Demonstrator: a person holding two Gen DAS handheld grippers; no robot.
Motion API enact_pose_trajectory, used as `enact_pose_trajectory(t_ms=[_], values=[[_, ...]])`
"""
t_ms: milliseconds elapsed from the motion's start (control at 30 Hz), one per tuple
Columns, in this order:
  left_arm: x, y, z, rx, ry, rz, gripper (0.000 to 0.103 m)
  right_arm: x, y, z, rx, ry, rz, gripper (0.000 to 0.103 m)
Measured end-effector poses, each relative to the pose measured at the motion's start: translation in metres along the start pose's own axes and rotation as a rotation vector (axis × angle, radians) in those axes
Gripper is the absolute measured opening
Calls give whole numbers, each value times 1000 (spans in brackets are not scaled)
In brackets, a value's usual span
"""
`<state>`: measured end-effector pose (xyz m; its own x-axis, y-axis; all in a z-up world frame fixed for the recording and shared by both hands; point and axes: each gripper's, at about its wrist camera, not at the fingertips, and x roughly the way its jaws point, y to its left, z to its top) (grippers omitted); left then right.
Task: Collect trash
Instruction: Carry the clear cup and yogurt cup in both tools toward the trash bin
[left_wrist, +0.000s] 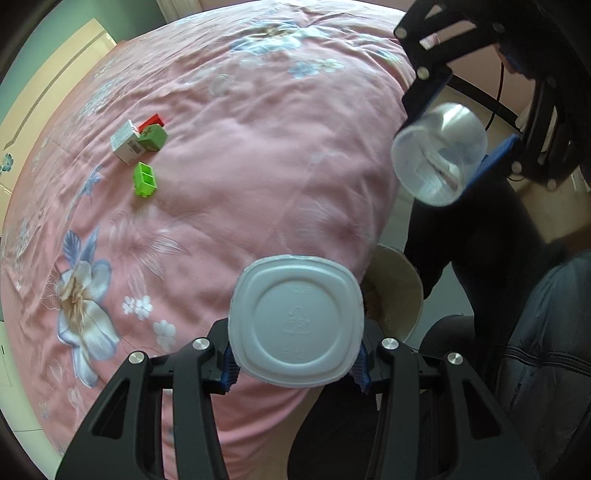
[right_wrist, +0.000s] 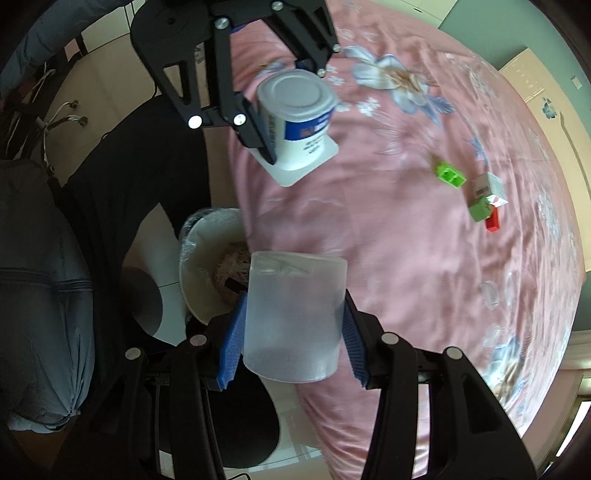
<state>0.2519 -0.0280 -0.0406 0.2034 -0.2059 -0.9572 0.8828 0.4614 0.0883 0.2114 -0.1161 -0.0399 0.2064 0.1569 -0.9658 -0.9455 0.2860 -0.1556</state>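
My left gripper (left_wrist: 295, 363) is shut on a white plastic cup (left_wrist: 295, 321) with a blue label, held upside down so its base faces the left wrist camera; the same white cup (right_wrist: 297, 123) shows in the right wrist view above the bed's edge. My right gripper (right_wrist: 291, 341) is shut on a clear frosted plastic cup (right_wrist: 293, 317), also seen as the clear cup (left_wrist: 439, 153) at the upper right in the left wrist view. A lined waste bin (right_wrist: 212, 266) with scraps inside stands on the floor beside the bed, below both cups; its rim (left_wrist: 400, 291) peeks out behind the white cup.
A pink flowered bedspread (left_wrist: 240, 166) covers the bed. On it lie a small white box (left_wrist: 125, 142), green boxes (left_wrist: 145, 180) and a red piece (left_wrist: 153, 120). A person's dark trousers (right_wrist: 122, 192) and grey jacket (right_wrist: 40, 280) stand beside the bin, on a tiled floor.
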Motion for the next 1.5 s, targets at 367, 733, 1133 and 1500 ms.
enact_pose_trajectory(t_ms=[367, 733, 1133, 1500], values=[[14, -39, -14, 25, 8, -36, 49, 24, 44, -5, -14, -21, 53, 49], [60, -62, -32, 2, 37, -110, 49, 61, 61, -13, -12, -43, 102, 49], [104, -60, -42, -47, 68, -179, 49, 99, 57, -10, 12, -32, 164, 49], [130, -53, -40, -105, 94, -214, 66, 123, 47, -12, 42, -48, 182, 65]])
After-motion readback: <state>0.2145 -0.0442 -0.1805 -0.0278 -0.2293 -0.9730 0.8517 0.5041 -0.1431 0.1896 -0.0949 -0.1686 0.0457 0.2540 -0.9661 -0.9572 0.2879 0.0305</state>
